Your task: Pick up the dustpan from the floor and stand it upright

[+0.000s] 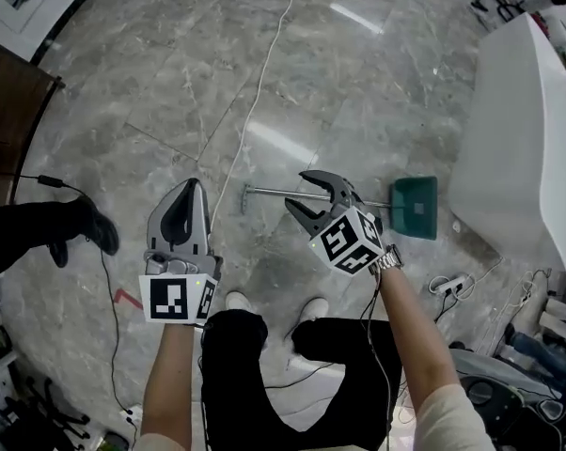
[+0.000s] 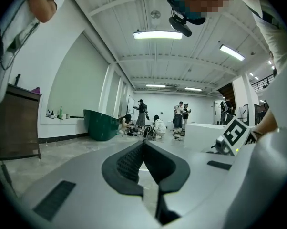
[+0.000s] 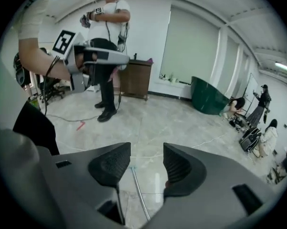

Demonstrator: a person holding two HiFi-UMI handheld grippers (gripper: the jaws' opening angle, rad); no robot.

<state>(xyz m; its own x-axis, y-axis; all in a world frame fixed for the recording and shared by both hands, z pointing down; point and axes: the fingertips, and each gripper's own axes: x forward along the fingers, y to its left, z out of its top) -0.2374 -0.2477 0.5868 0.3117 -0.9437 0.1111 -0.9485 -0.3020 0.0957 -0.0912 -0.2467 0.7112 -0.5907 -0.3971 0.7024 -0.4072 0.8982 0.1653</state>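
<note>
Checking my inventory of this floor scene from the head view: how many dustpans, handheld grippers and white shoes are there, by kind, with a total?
dustpan: 1
grippers: 2, the left gripper and the right gripper
white shoes: 2
Total: 5

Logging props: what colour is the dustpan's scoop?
The dustpan scoop is green; head view shows it best.

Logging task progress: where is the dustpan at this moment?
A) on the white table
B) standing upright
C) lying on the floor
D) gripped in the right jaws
C: the dustpan lies flat on the floor, its handle down, with the right gripper open above it.
</note>
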